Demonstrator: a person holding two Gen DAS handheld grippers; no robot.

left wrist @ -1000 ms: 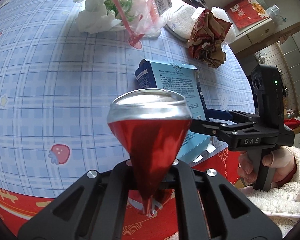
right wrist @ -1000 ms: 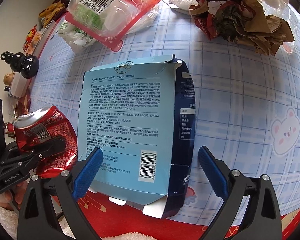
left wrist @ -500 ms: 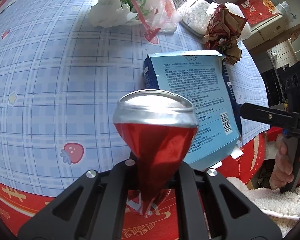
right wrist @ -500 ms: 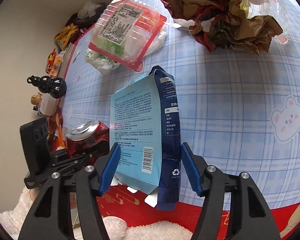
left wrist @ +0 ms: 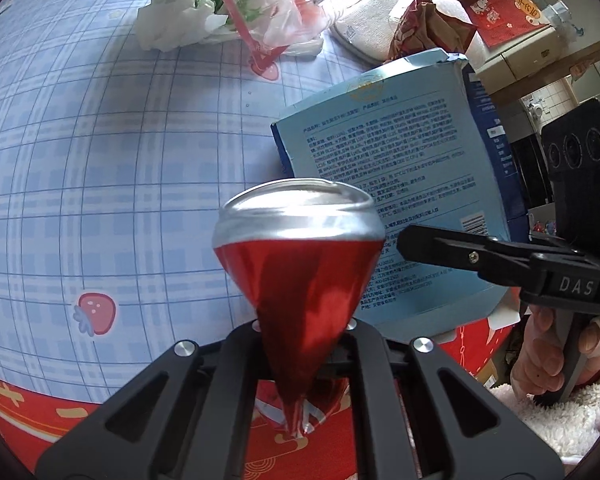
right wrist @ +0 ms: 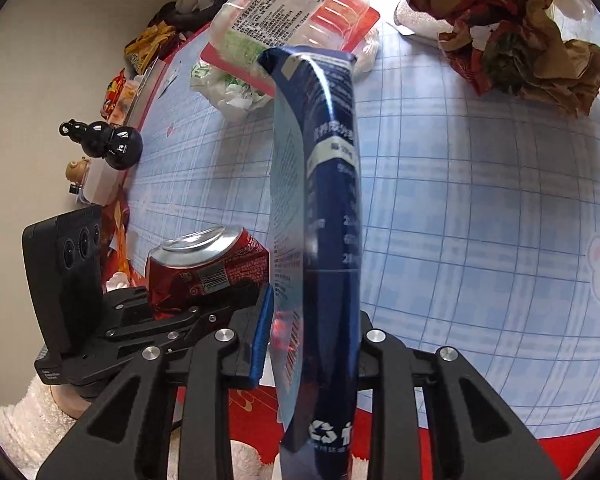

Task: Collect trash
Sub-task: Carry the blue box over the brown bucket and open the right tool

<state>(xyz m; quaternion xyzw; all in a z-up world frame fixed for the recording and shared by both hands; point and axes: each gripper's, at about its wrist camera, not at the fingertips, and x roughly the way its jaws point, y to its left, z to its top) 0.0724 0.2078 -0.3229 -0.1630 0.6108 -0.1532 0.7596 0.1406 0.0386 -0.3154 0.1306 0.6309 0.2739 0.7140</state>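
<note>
Can [left wrist: 298,264] crushed, red, clamped in left gripper [left wrist: 302,326] above tablecloth [left wrist: 100,160] edge | blue box [right wrist: 320,220] right of can, on edge (lifted), right gripper [right wrist: 312,336] jaws closing, pressing its flat sides | wrappers beyond box.

Blue plaid tablecloth [right wrist: 480,208] with strawberry and bear prints, red border. Resting on it: crumpled brown paper wrapper [right wrist: 520,36], clear plastic food tray [right wrist: 292,8] atop white plastic bags [left wrist: 172,20].

Bright daylight, soft shadows on the tablecloth [right wrist: 440,200]; strong fisheye bending, dark corners, nearest objects blurred.
</note>
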